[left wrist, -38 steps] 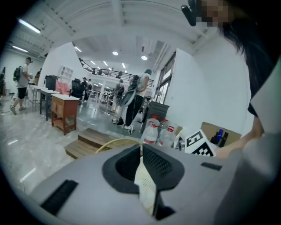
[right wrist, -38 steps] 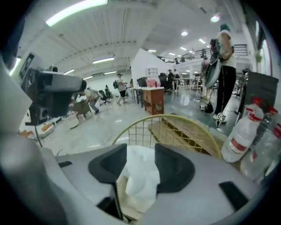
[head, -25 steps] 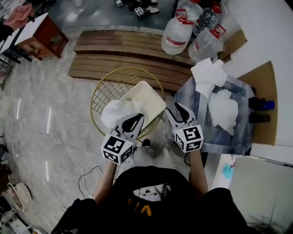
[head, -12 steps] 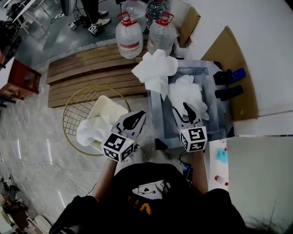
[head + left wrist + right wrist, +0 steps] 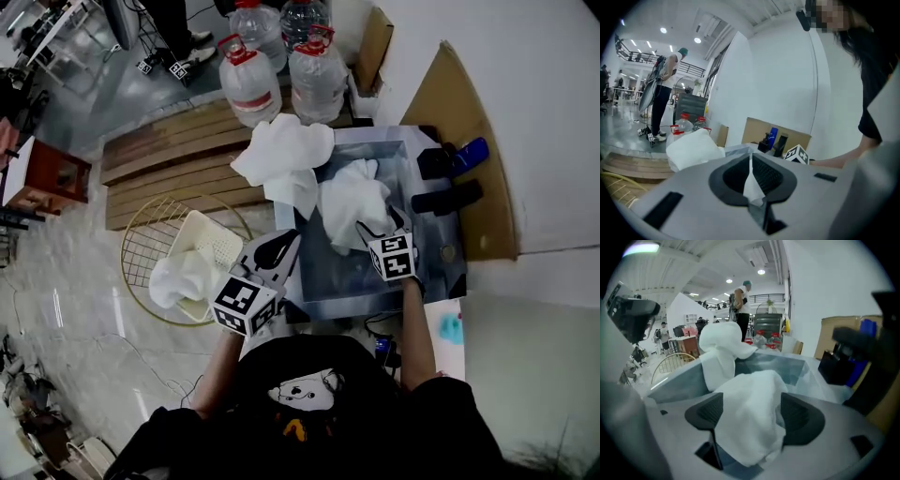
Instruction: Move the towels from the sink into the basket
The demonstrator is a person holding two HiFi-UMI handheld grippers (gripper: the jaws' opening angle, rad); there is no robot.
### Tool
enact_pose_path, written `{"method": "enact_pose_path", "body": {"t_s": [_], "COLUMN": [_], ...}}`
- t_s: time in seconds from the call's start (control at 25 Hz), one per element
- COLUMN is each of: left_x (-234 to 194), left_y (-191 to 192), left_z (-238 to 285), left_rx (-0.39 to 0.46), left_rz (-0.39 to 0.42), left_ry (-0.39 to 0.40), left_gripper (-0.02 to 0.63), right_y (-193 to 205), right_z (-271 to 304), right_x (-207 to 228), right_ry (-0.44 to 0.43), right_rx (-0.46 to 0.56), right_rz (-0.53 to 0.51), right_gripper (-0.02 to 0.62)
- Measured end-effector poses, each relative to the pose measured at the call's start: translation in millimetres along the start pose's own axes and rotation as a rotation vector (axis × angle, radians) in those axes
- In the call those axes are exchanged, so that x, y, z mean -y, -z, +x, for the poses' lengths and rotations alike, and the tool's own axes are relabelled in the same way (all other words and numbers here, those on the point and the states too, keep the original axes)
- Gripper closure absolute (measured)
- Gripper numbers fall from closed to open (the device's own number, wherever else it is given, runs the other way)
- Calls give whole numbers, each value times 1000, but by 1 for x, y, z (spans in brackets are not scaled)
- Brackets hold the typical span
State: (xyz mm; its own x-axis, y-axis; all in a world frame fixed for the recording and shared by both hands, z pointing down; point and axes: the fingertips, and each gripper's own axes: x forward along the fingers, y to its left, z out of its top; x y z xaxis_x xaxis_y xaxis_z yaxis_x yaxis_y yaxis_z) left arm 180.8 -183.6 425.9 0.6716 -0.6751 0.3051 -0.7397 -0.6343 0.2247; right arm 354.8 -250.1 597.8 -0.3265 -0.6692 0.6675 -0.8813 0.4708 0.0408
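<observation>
One towel (image 5: 354, 199) in the sink (image 5: 339, 274) sits inside the opening right tongs (image 5: 751, 414), ready for grabbing; left tongs (image 5: 751, 169) hang closed, empty.

Black short-sleeved T-shirt (image 5: 375, 412), white-and-orange chest print (image 5: 302, 396)

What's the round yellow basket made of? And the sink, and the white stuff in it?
The round basket looks like thin metal wire with a shiny gold finish; the floor shows through its grid. The sink seems to be dull grey metal, with soft reflections. The white towel in it looks like soft cloth, since it crumples and folds.
</observation>
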Motion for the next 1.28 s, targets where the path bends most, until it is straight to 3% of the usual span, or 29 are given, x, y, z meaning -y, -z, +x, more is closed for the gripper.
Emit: {"method": "enact_pose_path", "body": {"t_s": [0.24, 0.44, 0.64, 0.84, 1.0, 1.28], "left_x": [-2, -10, -17, -17, -20, -30], "left_y": [8, 14, 27, 25, 20, 20], "left_z": [5, 0, -8, -11, -19, -46], "left_rx": [-43, -56, -76, -65, -50, -18], "left_rz": [-6, -22, -58, -56, -45, -33], "left_ry": [-84, -155, -209, -209, -208, -210], "left_gripper": [589, 589, 589, 589, 589, 589], "right_y": [57, 75, 73, 68, 42, -37], "right_z": [63, 99, 100, 94, 69, 3], "right_x": [1, -1, 1, -11, -17, -37], "right_ry": [-195, -216, -198, -155, -96, -50], "right_rx": [-221, -280, -236, -221, -110, 115], "right_rz": [65, 15, -7, 1, 30, -8], "right_gripper": [183, 181, 192, 348, 439, 456]}}
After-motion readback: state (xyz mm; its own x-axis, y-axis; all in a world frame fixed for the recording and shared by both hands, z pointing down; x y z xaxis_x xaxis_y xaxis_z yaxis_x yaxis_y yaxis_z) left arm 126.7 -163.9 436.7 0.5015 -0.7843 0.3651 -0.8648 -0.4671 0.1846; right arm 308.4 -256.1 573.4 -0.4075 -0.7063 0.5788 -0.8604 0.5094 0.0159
